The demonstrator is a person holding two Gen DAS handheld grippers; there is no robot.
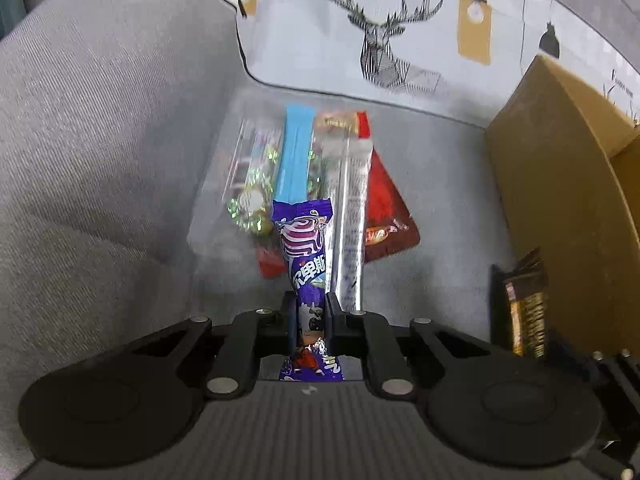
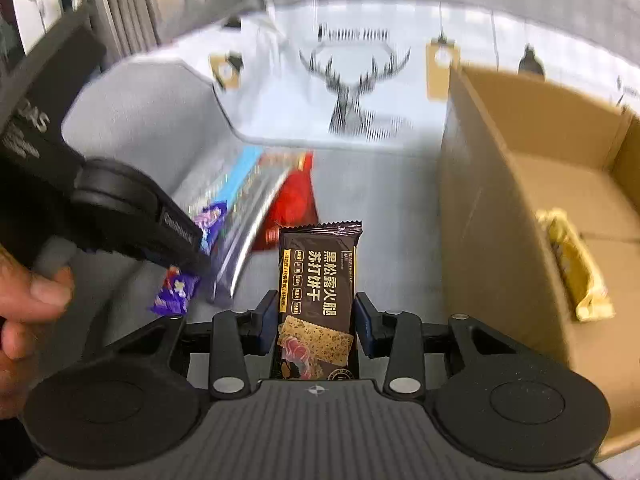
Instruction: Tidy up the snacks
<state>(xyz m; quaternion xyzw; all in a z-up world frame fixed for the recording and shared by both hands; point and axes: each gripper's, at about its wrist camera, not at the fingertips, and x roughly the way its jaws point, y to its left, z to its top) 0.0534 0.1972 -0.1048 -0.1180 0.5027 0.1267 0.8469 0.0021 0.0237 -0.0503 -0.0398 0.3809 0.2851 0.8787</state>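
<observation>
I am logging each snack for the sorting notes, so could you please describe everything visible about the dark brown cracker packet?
The dark brown cracker packet is a slim, glossy foil-like wrapper with a serrated top edge, gold Chinese lettering and a picture of a speckled cracker with ham. It stands roughly upright, clamped at its sides by the right gripper. It is above the grey surface, left of the cardboard box.

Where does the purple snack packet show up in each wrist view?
Left wrist: purple snack packet centre, clamped upright in the left gripper.
Right wrist: packet lower left, in that same gripper.
Shared landmark: deer print behind.
</observation>
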